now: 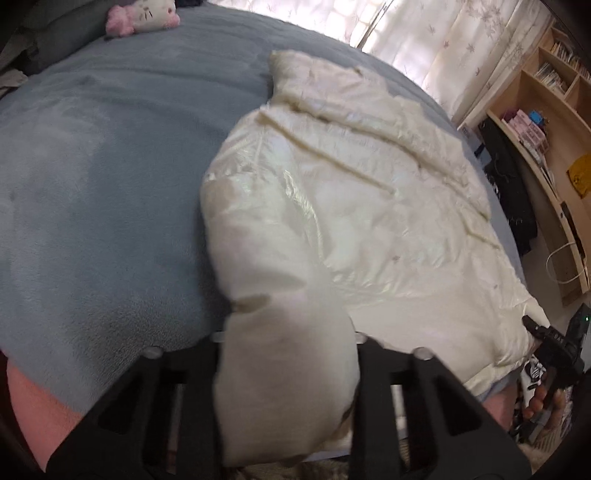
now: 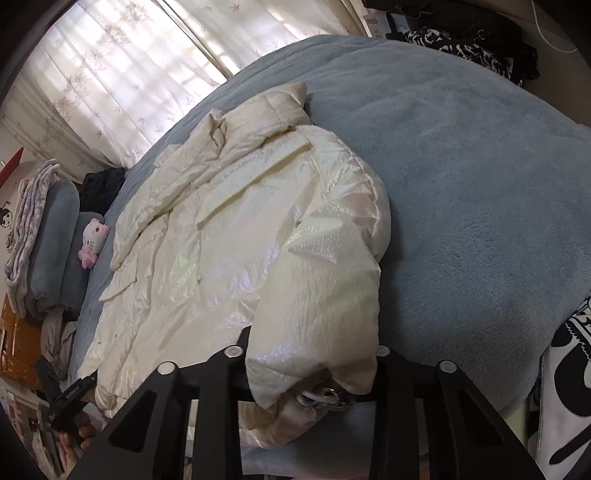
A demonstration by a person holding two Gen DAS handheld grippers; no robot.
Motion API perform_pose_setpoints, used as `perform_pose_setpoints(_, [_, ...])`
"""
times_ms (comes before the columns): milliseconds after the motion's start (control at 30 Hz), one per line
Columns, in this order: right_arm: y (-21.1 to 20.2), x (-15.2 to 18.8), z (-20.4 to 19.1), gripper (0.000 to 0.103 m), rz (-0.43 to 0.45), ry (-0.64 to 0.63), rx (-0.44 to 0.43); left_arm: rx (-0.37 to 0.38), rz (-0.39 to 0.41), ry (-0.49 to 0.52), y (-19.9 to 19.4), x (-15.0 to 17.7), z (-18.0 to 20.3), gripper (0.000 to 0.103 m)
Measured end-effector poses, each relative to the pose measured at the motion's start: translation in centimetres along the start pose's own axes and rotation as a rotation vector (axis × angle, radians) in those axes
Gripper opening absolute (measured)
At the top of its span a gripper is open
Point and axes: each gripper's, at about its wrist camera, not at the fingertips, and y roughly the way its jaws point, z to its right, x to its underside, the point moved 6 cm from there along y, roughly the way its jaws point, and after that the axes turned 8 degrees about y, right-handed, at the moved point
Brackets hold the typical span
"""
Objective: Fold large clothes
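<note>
A cream puffer jacket point(image 1: 369, 206) lies spread on a blue-grey fleece blanket point(image 1: 92, 184), collar at the far end. My left gripper point(image 1: 288, 343) is shut on the jacket's near left sleeve point(image 1: 280, 332), whose cuff fills the gap between the black fingers. In the right wrist view the same jacket point(image 2: 229, 229) shows its other sleeve point(image 2: 325, 302) folded toward me, and my right gripper point(image 2: 312, 354) is shut on that sleeve near the cuff. Each gripper also shows small at the edge of the other's view: the right gripper point(image 1: 550, 343), and the left gripper point(image 2: 70, 398).
A white and pink plush toy point(image 1: 144, 16) lies at the head of the bed near stacked folded blankets point(image 2: 40, 240). A wooden bookshelf point(image 1: 554, 110) and dark clothes point(image 1: 509, 192) stand beside the bed. Curtains point(image 2: 110, 74) cover the window. Bare blanket point(image 2: 480, 184) lies beside the jacket.
</note>
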Motion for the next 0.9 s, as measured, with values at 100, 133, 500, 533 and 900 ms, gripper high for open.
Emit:
perform_pose_setpoints(100, [-2.1, -0.6, -1.3, 0.024, 0.048, -0.016, -0.032, -0.019, 0.048, 0.012, -2.5, -0.9, 0.9, 0.016])
perform_pose_setpoints(133, [-2.9, -0.8, -1.8, 0.023, 0.064, -0.025, -0.045, -0.020, 0.064, 0.010, -3.6, -1.2, 1.2, 0.016])
perform_pose_setpoints(500, [-12.8, -0.8, -4.8, 0.023, 0.116, -0.090, -0.131, 0.074, 0.089, -0.134, -14.5, -1.6, 0.2, 0.015])
perform_pose_setpoints(533, [-13.7, -0.8, -5.0, 0.023, 0.121, -0.092, -0.143, 0.089, 0.088, -0.158, -15.3, -1.5, -0.1, 0.015])
perform_pose_setpoints(900, [-14.0, -5.2, -6.4, 0.023, 0.142, 0.054, -0.232, 0.198, 0.104, -0.282, -16.4, -5.6, -1.1, 0.015])
